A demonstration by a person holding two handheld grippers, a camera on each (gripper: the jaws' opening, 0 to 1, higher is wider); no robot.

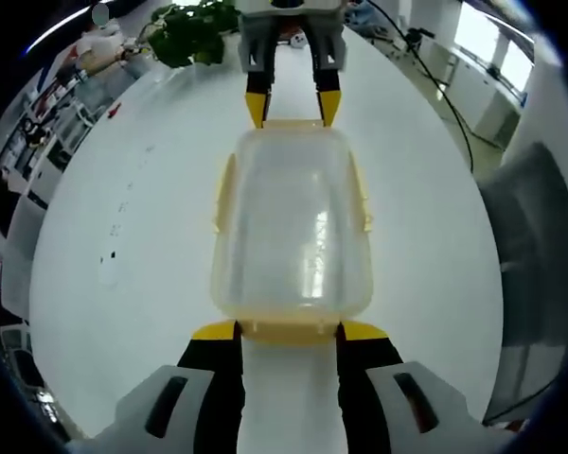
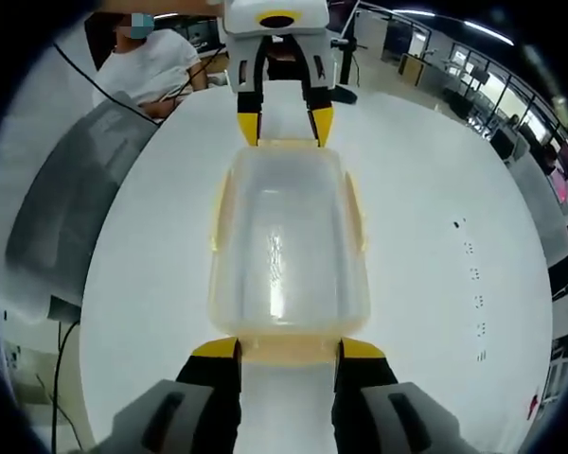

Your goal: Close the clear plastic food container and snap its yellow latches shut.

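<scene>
Beyond container (image 1: pixel 292 227), left view shows plant (image 1: pixel 194 28).

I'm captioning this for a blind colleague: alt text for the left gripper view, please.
A clear plastic food container with yellow latches sits lid-on on a white table, between the left hand-held gripper at its near end and the right hand-held gripper opposite, both open.

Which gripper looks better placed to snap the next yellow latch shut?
Neither clearly. The left gripper and right gripper face each other at opposite ends of the container, each with open jaws straddling an end latch. Either could press first.
</scene>
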